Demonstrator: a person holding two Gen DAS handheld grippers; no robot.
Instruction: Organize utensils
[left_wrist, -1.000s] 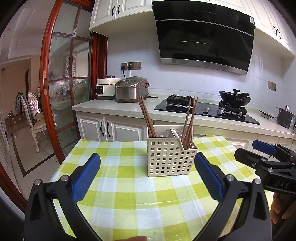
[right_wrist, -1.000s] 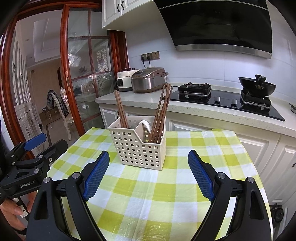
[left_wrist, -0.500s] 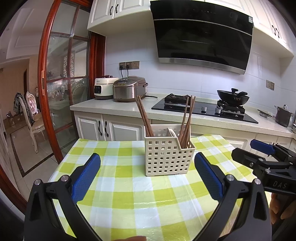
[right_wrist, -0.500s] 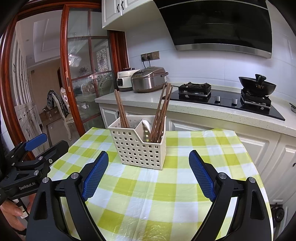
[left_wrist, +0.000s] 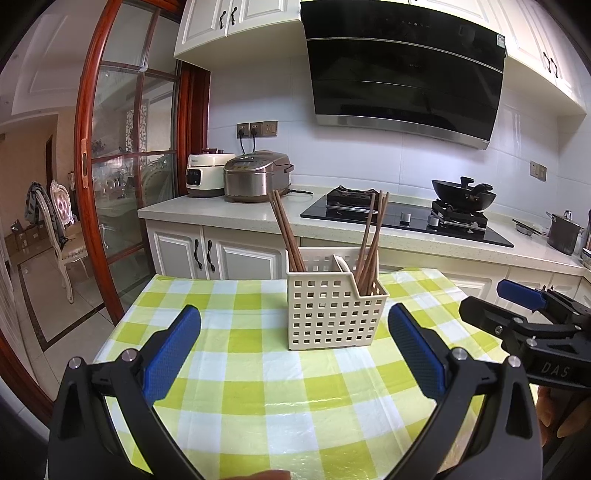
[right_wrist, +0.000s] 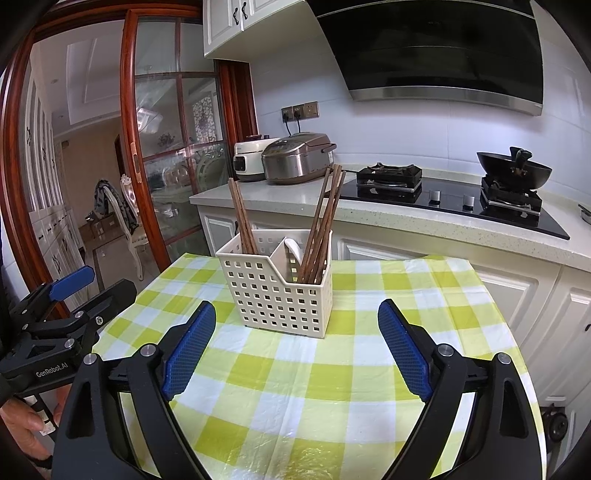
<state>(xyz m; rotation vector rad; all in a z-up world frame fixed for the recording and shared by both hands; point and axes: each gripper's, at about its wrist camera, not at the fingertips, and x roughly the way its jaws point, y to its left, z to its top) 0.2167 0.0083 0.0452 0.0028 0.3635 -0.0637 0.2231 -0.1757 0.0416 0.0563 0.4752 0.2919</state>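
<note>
Left gripper (left_wrist: 293, 341) and right gripper (right_wrist: 295, 339): jaws spread wide, nothing held. Straight ahead of both, well apart from the pads: white caddy (right_wrist: 275, 286), chopsticks (right_wrist: 319, 225) standing in two compartments. Nothing loose visible on the tablecloth (left_wrist: 258, 387); sorting apparently finished or not begun, undecidable.

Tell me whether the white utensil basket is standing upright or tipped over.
Upright. The basket sits flat on the checked tablecloth, open top facing up, chopsticks leaning out of its compartments.
</note>
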